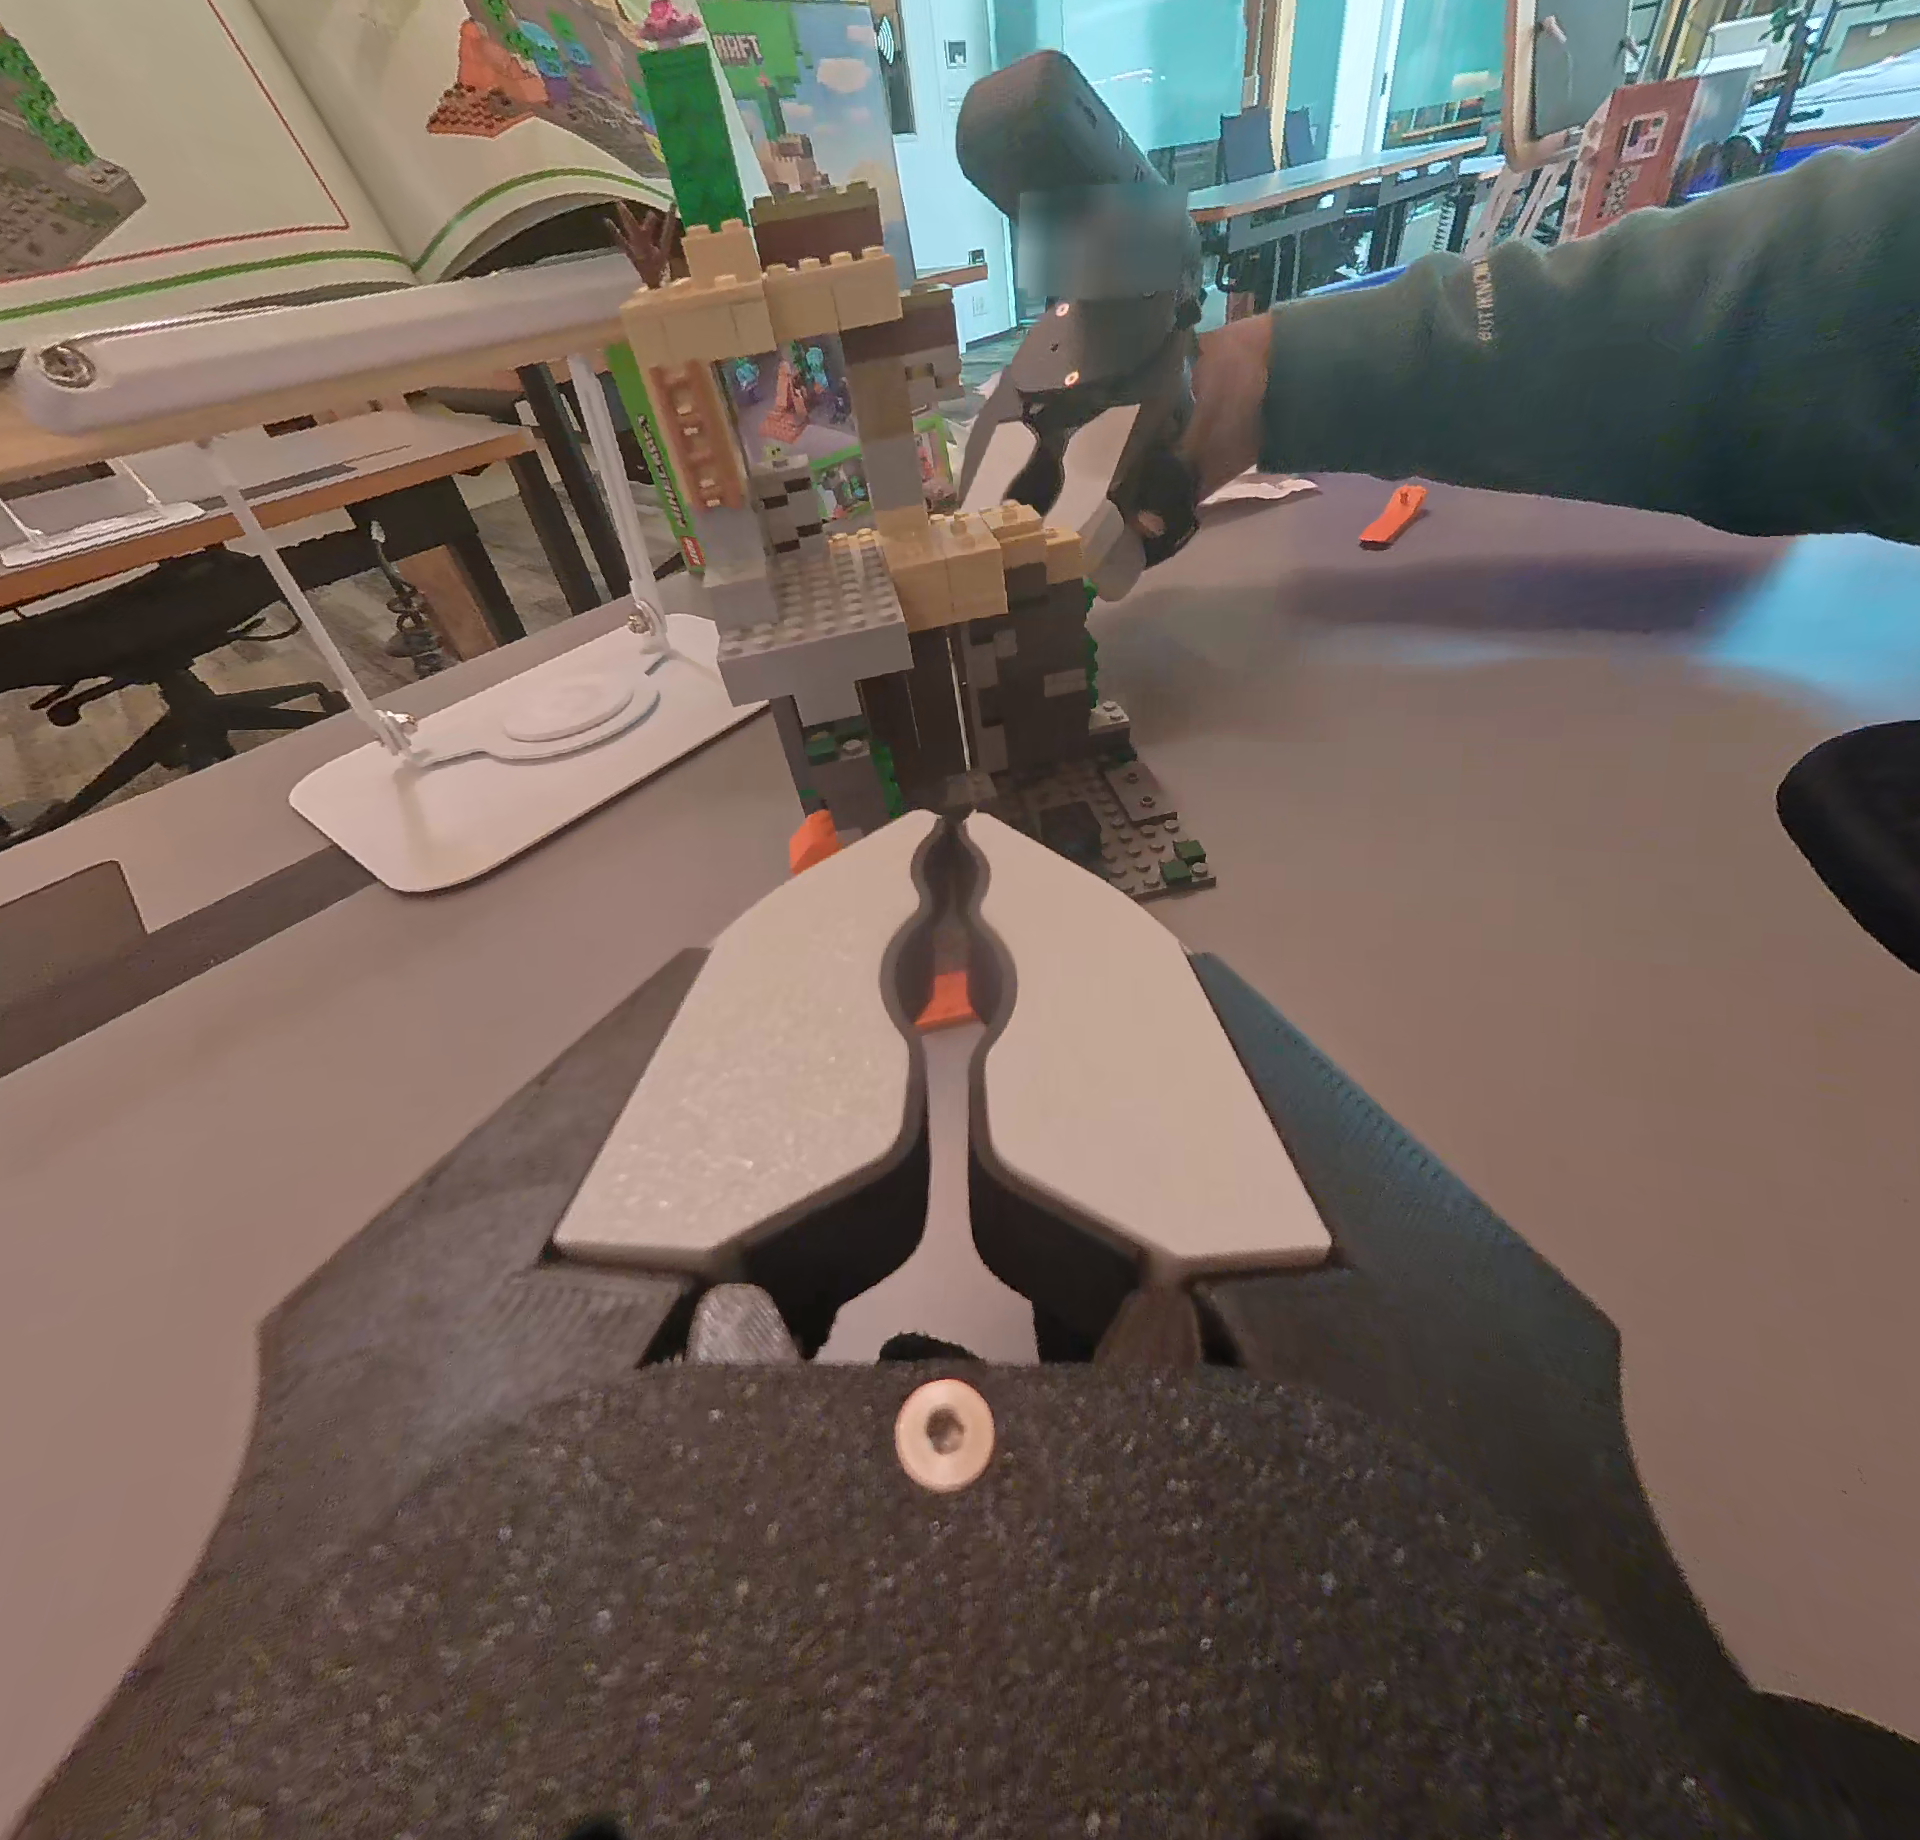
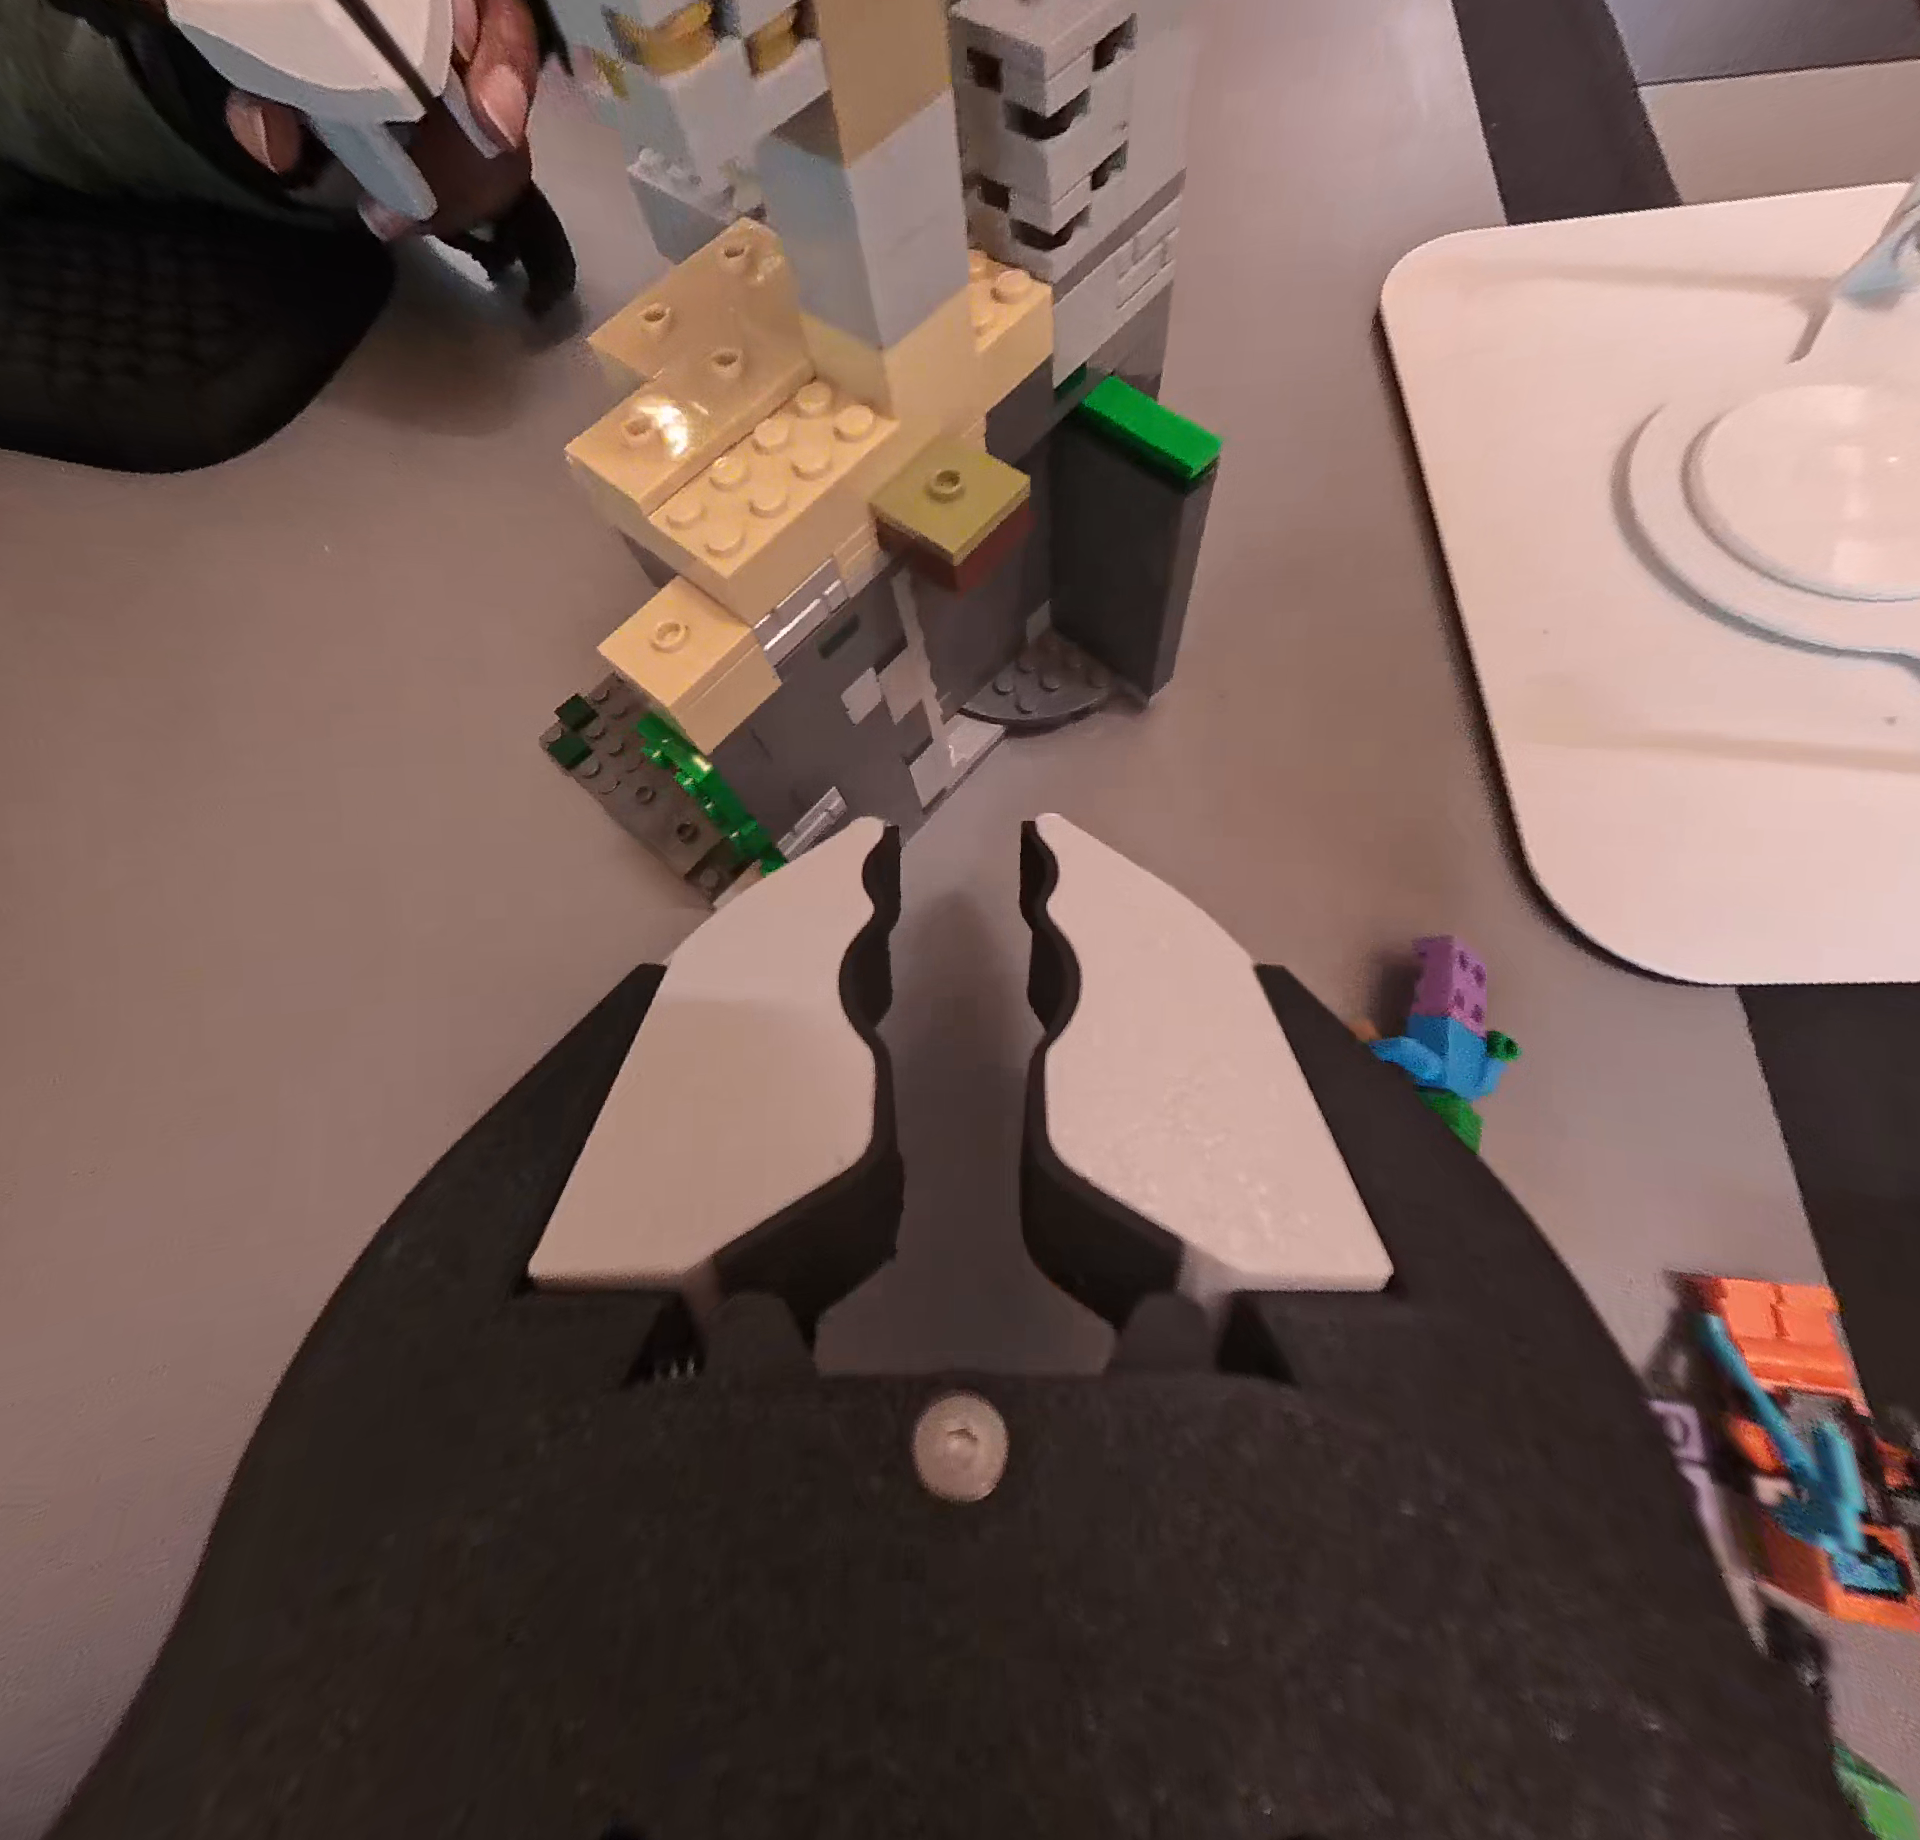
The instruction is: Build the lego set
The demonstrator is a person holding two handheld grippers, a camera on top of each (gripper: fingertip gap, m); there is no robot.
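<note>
Lego build (image 2: 831, 502): tan top bricks, mottled grey walls, green bits. Grey table (image 2: 260, 751). White stand base (image 2: 1662, 543). Orange piece (image 1: 1392, 528). Purple-blue minifigure (image 2: 1444, 1032).

The left tool (image 1: 954, 834) has its fingers pressed together; the right tool (image 2: 958, 840) has its fingers parted, empty.

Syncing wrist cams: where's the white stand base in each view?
Left wrist view: white stand base at left-centre, on the table left of the lego build.
Right wrist view: it fills the right edge, right of the build.
Shared landmark: the build's tan studded bricks.
</note>
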